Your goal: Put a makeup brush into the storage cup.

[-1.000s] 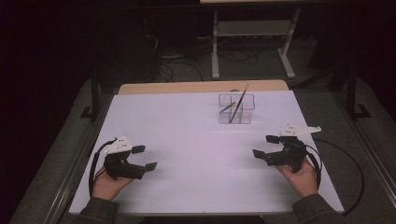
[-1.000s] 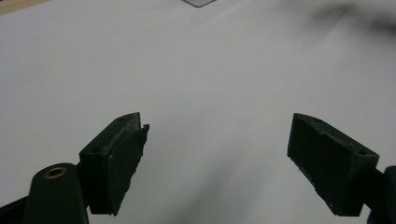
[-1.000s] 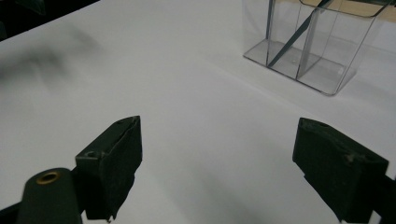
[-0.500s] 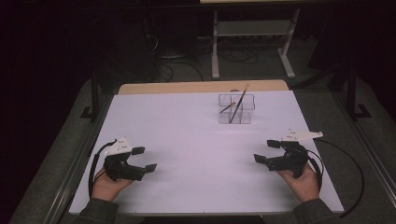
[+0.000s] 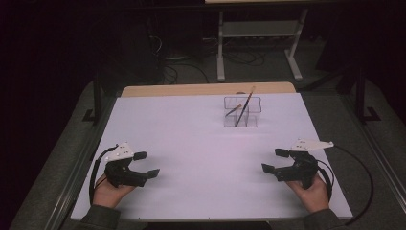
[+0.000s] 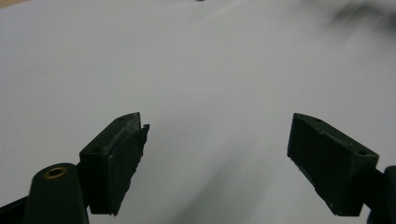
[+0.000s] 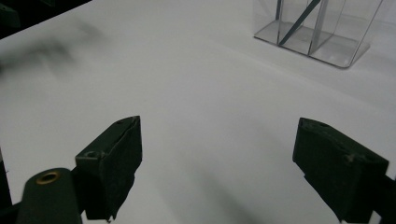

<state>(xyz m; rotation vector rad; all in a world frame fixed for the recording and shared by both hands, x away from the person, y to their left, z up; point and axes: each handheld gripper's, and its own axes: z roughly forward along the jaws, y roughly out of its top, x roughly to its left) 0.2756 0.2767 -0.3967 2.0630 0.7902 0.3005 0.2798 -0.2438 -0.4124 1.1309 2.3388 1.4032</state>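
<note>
The table (image 5: 201, 143), covered in a white sheet, is the largest item; a strip of bare wood shows along its far edge at 12 o'clock.

At about 1 o'clock from the table centre, near the far edge, stands a clear plastic organizer (image 5: 242, 111) divided into compartments. The right gripper view shows it at the upper right, upright on the sheet. Two thin sticks, possibly brushes or pencils (image 5: 245, 106), lean inside it, tilted toward 1 o'clock with their upper ends above the rim. Which compartment holds each cannot be determined.

The left gripper (image 5: 146, 164) sits at 8 o'clock, held in the person's left hand (image 5: 107, 191) near the front edge. Its jaws stand wide apart with nothing between them, pointing toward 3 o'clock. In the left gripper view they hang over bare sheet.

The right gripper (image 5: 274, 160) sits at 4 o'clock, held in the right hand (image 5: 311, 191). Its jaws are likewise spread wide and empty, pointing toward 9 o'clock. It lies well apart from the organizer.

A cable (image 5: 359, 177) loops from the right gripper off the table's right side.
</note>
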